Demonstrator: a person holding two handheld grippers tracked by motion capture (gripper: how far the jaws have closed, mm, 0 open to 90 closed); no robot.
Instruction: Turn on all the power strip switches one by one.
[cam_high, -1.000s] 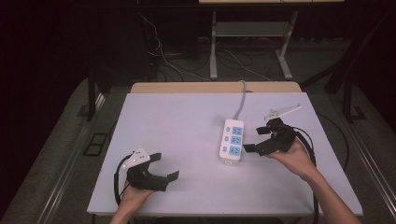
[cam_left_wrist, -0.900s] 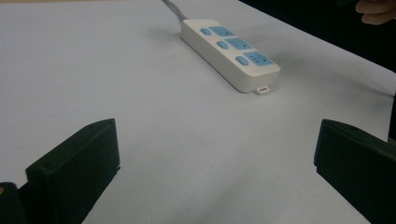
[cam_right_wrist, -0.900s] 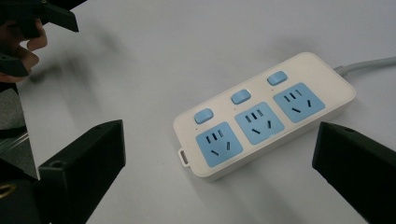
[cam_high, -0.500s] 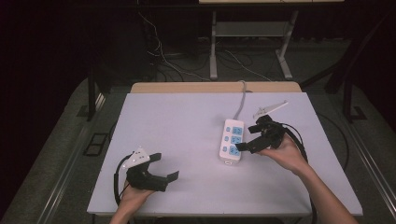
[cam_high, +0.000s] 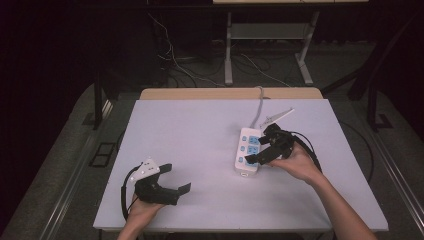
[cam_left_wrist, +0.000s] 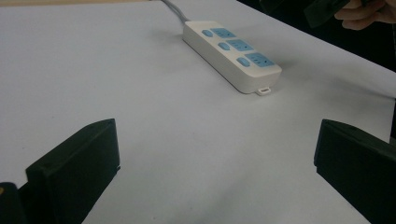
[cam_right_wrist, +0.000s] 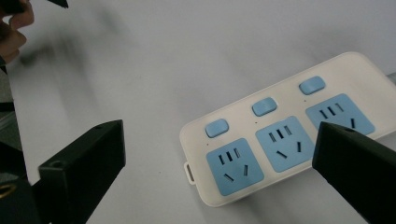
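Right hand-held gripper (cam_high: 260, 151) moved left over power strip (cam_high: 248, 151), jaws spread, left hand-held gripper (cam_high: 175, 179) spread

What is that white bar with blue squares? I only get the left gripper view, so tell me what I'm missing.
Observer: A power strip. The right gripper view shows each of its three sockets with slots, and a blue switch beside each one.
Operator: Whose fingers are at my top right?
Observer: The person's right hand. In the high view it holds the right gripper over the strip's near end, jaws open.
Operator: Is anything plugged in?
Observer: No, all three sockets are free. The high view shows the strip's grey cord running off the table's far edge.
Operator: Anything else on the table?
Observer: A small white piece lies beyond the strip; I can't tell what it is.
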